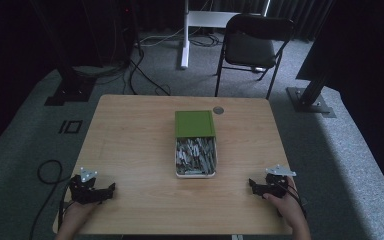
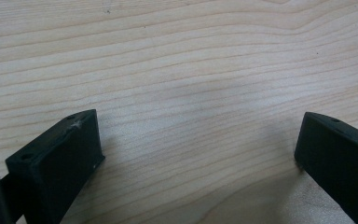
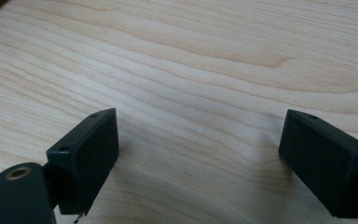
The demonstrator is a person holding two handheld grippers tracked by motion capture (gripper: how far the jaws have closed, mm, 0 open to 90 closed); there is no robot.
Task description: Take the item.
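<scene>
A pale wooden worktop (image 1: 130, 145) carries a white tray (image 1: 196, 173) at its middle, heaped with small grey and silver pieces too small to identify. A green lid (image 1: 195, 123) lies over the tray's far half, leaving the near half uncovered. Just beyond the lid's far right corner a small round grey disc (image 1: 218, 110) is set in the wood.

The left hand-held gripper (image 1: 111, 189) rests on the worktop at the near left corner, held by the person's left hand (image 1: 77, 212), well apart from the tray. In the left gripper view its two black jaws stand wide apart with bare wood grain between them — nothing is held.

The right hand-held gripper (image 1: 251, 185) sits at the near right corner in the person's right hand (image 1: 287, 205), its jaws pointing toward the worktop's middle. In the right gripper view those jaws are likewise spread wide over bare wood.

Beyond the worktop, on grey carpet, stand a black folding chair (image 1: 252, 47) and a white stand (image 1: 186, 32) — with dark cables trailing across the floor
</scene>
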